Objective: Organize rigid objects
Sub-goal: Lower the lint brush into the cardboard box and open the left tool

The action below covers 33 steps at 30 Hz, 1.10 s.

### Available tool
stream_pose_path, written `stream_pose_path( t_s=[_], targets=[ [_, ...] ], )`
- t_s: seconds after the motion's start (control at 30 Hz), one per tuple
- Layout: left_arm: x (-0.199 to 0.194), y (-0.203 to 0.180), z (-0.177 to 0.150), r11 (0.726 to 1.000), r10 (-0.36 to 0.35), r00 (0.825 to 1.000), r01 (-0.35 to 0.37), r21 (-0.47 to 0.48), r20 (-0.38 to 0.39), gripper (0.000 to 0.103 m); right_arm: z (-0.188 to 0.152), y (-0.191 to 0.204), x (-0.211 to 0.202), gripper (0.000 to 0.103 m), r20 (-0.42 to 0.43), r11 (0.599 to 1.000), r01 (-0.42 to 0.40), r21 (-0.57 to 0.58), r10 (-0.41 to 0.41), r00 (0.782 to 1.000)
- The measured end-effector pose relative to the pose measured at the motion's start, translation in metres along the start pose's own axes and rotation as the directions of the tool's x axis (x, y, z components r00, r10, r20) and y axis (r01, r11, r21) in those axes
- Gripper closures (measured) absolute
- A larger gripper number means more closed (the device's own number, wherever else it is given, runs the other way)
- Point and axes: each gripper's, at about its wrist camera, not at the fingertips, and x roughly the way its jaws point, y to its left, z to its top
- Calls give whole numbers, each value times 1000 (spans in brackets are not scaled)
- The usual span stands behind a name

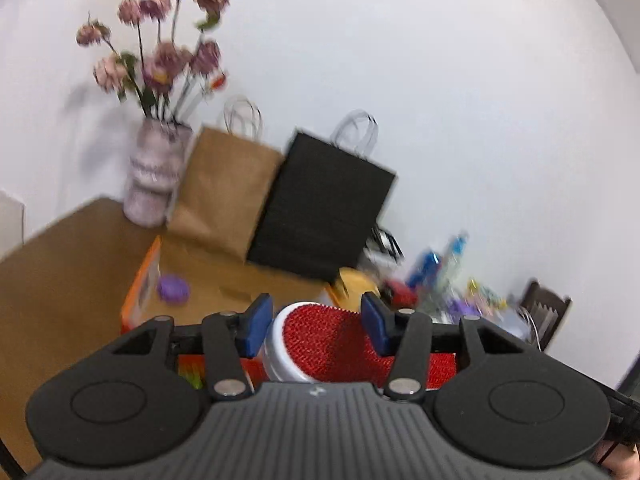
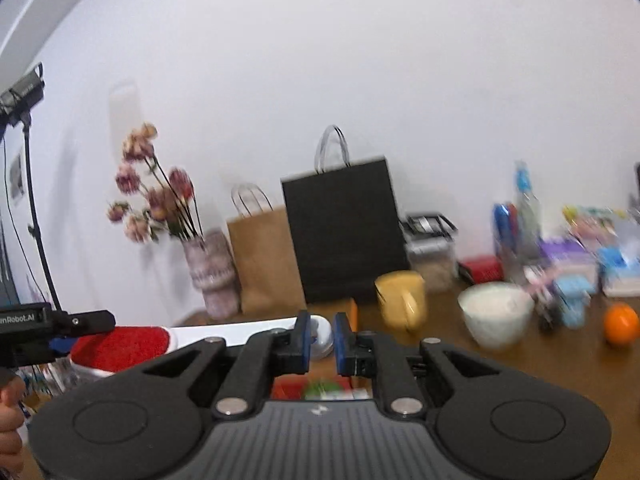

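Between the left gripper (image 1: 316,326)'s blue pads sits the red-faced lint brush (image 1: 340,340), seemingly clamped at lower centre, its white handle reaching the narrowly parted, empty right gripper (image 2: 320,338); likely mid-carry, needing placement in the orange box (image 1: 140,284).

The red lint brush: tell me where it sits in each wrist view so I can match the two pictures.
Left wrist view: the red lint brush is low at center, between the left gripper's blue fingers.
Right wrist view: it is at lower left, red head left, white handle running right behind the right gripper.
Shared landmark: the black paper bag against the wall.
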Motion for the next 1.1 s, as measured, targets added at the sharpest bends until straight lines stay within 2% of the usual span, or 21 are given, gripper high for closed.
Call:
stream_pose_path(
  t_s=[0.1,0.23,0.43,0.53,0.63,0.77,0.87,0.97,1.0,1.07,1.1],
  targets=[
    [22,16,25,1000,29,1000,-29,-8,3,54,19,11,45,91,-11,1000,-11,12,11,1000],
    [59,49,42,996,85,996,-86,-33,-26,54,21,25,113,91,-78,1000,-8,26,10,997],
    [105,92,34,986,148,987,-152,-64,-64,54,-6,37,182,91,-158,1000,20,15,-18,987],
    [128,113,25,981,172,979,-180,-69,-110,54,-24,27,214,91,-228,999,2,42,8,974],
    [148,125,10,977,196,968,-207,-54,-157,54,-47,17,244,91,-298,997,18,73,4,955],
    [170,130,-4,967,250,950,-256,-7,-188,54,-73,13,267,91,-351,996,51,71,-23,936],
    [177,131,-10,963,268,944,-270,20,-191,54,-83,12,274,91,-371,996,60,62,-32,928],
    [186,133,-14,957,287,929,-288,28,-235,54,-89,14,282,90,-398,997,78,27,-61,915],
    [188,129,-16,954,300,925,-293,62,-234,54,-92,15,283,89,-405,996,84,14,-71,912],
    [196,120,-22,937,343,906,-312,157,-248,54,-97,19,286,88,-419,996,87,-14,-85,904],
    [200,116,-25,932,350,902,-308,190,-254,54,-96,20,285,88,-416,997,73,-15,-72,907]
  ],
)
